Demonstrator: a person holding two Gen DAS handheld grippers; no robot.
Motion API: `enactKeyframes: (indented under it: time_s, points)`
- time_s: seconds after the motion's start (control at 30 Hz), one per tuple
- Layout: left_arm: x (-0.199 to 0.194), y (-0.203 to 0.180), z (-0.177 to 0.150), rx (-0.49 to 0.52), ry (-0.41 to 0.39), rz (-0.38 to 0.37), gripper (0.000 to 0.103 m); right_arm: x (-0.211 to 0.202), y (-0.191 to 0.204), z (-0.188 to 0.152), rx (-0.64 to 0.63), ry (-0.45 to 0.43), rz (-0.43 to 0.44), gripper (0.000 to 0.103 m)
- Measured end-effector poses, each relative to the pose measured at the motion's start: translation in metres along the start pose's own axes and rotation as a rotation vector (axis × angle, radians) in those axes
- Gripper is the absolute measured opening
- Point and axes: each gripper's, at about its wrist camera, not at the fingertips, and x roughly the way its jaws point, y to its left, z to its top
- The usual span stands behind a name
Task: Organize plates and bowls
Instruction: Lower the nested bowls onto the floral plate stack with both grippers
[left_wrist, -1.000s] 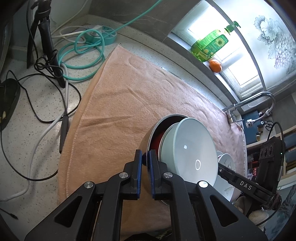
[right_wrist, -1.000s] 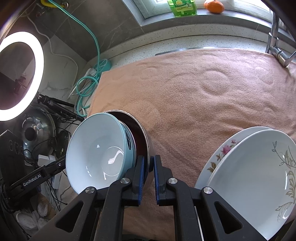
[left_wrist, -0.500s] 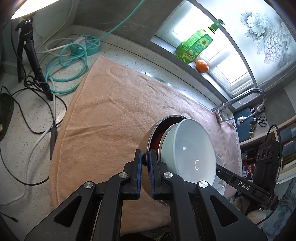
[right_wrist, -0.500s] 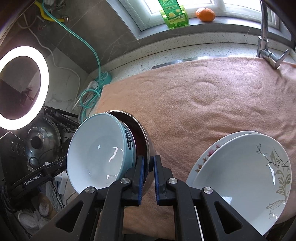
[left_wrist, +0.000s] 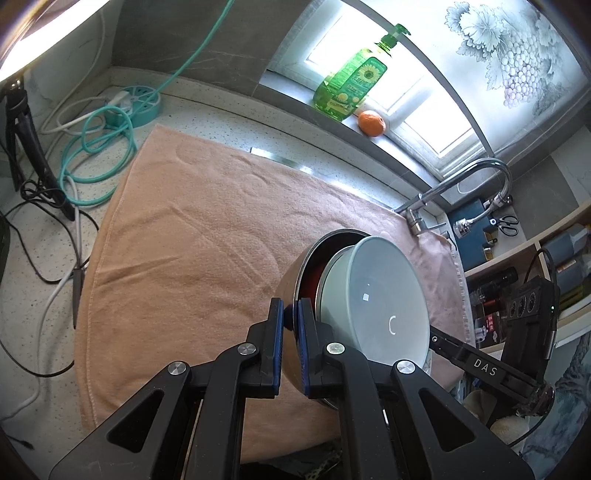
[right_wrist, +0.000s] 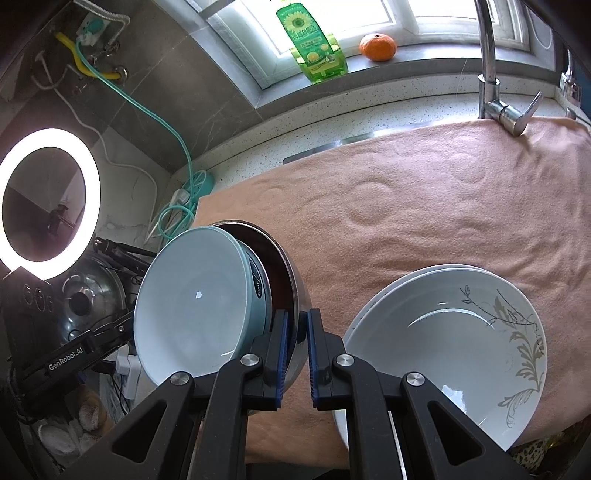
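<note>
With each hand-held gripper (left_wrist: 290, 319) (right_wrist: 296, 328) clamped on the steel bowl (right_wrist: 291, 295), we should carry it level so the pale bowl (right_wrist: 192, 306) stays nested.

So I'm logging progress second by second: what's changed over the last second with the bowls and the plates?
Both grippers, left and right, have lifted the nested bowls higher above the peach towel: more of the windowsill and towel now shows. The stacked plates have come fully into the right wrist view. Unchanged: each gripper stays clamped on the steel bowl, with the pale blue bowl nested inside; nothing was let go.
</note>
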Motion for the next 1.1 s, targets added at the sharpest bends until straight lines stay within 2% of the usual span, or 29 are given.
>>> enactKeyframes:
  time_s: [0.47, 1.1]
  points:
    - [0.014, -0.039, -0.007, 0.060, 0.031, -0.039, 0.006, -0.032, -0.033, -0.002, 0.038, -0.051, -0.031, 0.009]
    - [0.051, -0.095, -0.024, 0.157, 0.117, -0.087, 0.006, -0.071, -0.094, -0.018, 0.131, -0.086, -0.103, 0.009]
